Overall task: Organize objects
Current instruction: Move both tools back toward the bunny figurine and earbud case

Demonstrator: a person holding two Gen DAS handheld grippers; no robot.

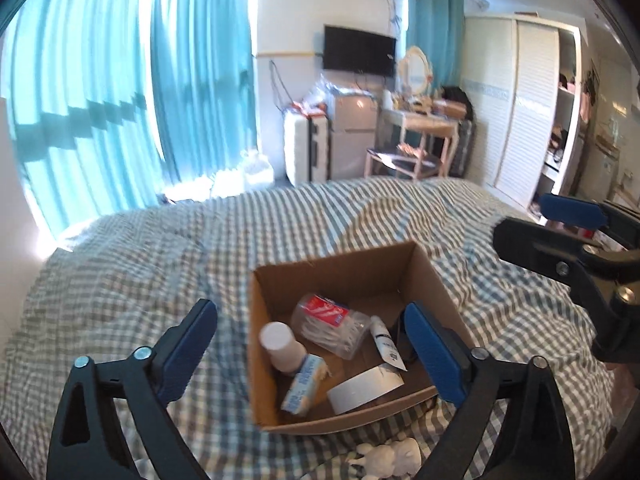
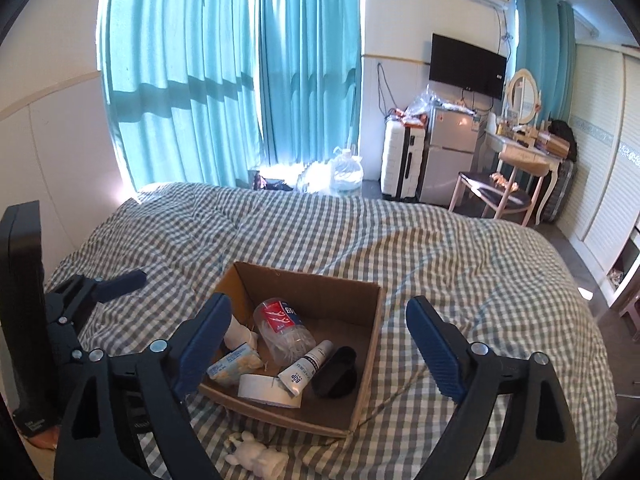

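Observation:
An open cardboard box [image 1: 420, 264] [image 2: 370, 344] sits on the checked bed. In it lie a clear tub of cotton swabs [image 1: 330, 326] [image 2: 282, 330], a white bottle [image 1: 280, 344], a small blue carton [image 1: 304, 386] [image 2: 232, 364], a roll of white tape [image 1: 362, 388] [image 2: 266, 390], a white tube [image 1: 384, 342] [image 2: 306, 368] and a black object [image 2: 336, 372]. A white figurine [image 1: 390, 456] [image 2: 254, 454] lies on the bed in front of the box. My left gripper [image 1: 310, 344] is open and empty above the box. My right gripper [image 2: 318, 344] is open and empty above the box; it also shows in the left wrist view [image 1: 552, 224].
The bed [image 1: 160, 264] [image 2: 460, 264] has a grey checked cover. Beyond its far edge stand blue curtains [image 2: 240, 80], a white suitcase [image 2: 400, 160], a small fridge [image 2: 450, 152], a dressing table [image 2: 524, 152] with a chair, and a wardrobe [image 1: 520, 100]. A black block [image 2: 22, 300] stands at the left.

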